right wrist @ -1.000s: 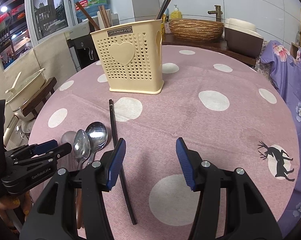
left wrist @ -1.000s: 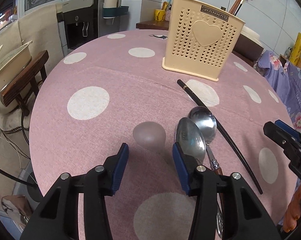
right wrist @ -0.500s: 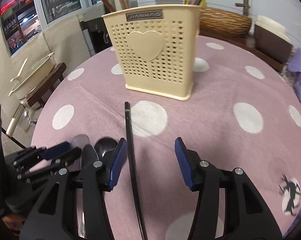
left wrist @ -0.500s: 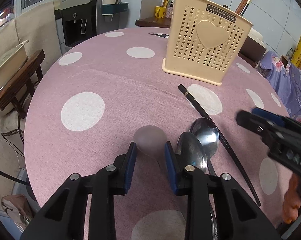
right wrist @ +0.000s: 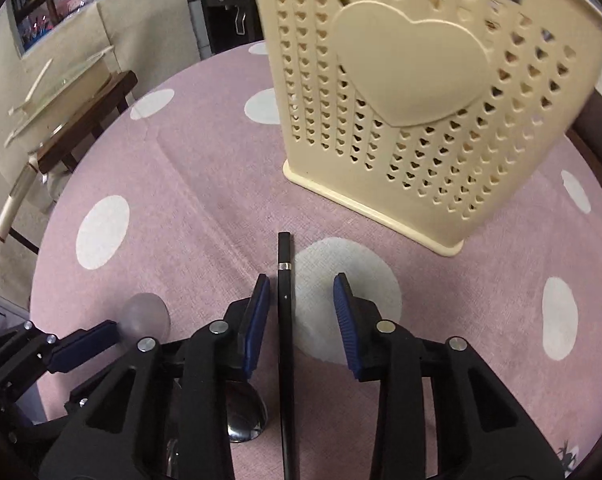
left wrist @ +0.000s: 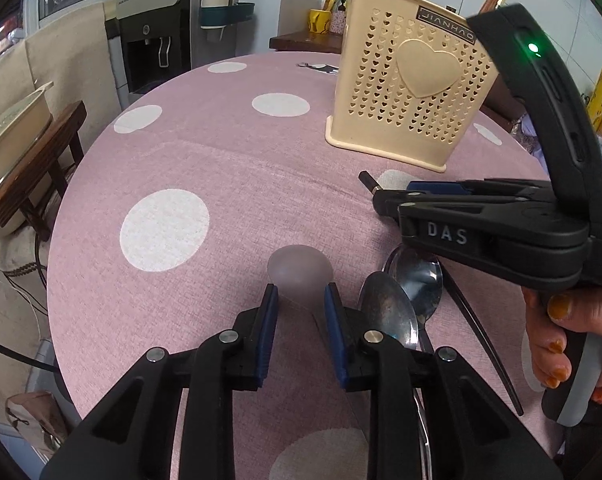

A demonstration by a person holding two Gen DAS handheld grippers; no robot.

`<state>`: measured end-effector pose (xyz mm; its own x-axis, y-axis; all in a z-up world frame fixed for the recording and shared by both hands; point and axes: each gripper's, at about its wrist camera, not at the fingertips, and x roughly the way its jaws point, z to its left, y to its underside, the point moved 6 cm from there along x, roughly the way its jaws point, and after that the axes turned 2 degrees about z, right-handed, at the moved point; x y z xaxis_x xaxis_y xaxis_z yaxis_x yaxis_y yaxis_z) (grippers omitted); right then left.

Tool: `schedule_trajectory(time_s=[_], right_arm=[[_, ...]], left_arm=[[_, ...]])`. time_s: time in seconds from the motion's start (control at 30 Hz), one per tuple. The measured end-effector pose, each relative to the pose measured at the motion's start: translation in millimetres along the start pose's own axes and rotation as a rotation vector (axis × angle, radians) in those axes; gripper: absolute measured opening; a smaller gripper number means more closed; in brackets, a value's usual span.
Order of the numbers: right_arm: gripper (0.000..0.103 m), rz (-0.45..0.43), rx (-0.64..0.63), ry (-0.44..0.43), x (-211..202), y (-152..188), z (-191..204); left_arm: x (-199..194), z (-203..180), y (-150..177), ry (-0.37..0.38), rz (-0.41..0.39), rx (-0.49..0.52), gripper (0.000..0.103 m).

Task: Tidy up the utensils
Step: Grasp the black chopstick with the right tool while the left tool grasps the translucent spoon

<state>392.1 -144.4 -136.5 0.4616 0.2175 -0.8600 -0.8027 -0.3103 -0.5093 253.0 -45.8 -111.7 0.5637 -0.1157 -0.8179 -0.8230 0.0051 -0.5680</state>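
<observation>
Your right gripper [right wrist: 301,300] straddles the black chopstick [right wrist: 285,320] lying on the worktop [right wrist: 205,184]; its jaws have just been closing but stand clear of it. Your left gripper [left wrist: 301,312], jaws part-closed, brackets the translucent spoon [left wrist: 300,270]; contact I cannot tell. Both sit just short of the cream holder [right wrist: 421,100], so each lift is short.

Black chopstick [right wrist: 284,320] flat on pink dotted cloth before upright cream holder [right wrist: 421,100]; two steel spoons [left wrist: 401,304] side by side, translucent spoon [left wrist: 300,270] left.
</observation>
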Motion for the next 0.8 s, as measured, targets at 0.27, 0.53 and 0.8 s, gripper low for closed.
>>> schedule_trajectory(time_s=[0.27, 0.53, 0.8], right_arm=[[0.014, -0.006, -0.048, -0.006, 2.2, -4.3, 4.6], [0.008, -0.023, -0.045, -0.011, -3.4, -0.2, -1.9], [0.008, -0.078, 0.008, -0.011, -20.7, 3.2, -15.7]], left_arm=[[2.3, 1.1, -3.6, 0.004, -0.001, -0.005, 0.025], [3.2, 5.0, -6.1, 0.011, 0.002, -0.022, 0.016], [4.8, 2.8, -8.4, 0.028, -0.001, -0.020, 0.010]])
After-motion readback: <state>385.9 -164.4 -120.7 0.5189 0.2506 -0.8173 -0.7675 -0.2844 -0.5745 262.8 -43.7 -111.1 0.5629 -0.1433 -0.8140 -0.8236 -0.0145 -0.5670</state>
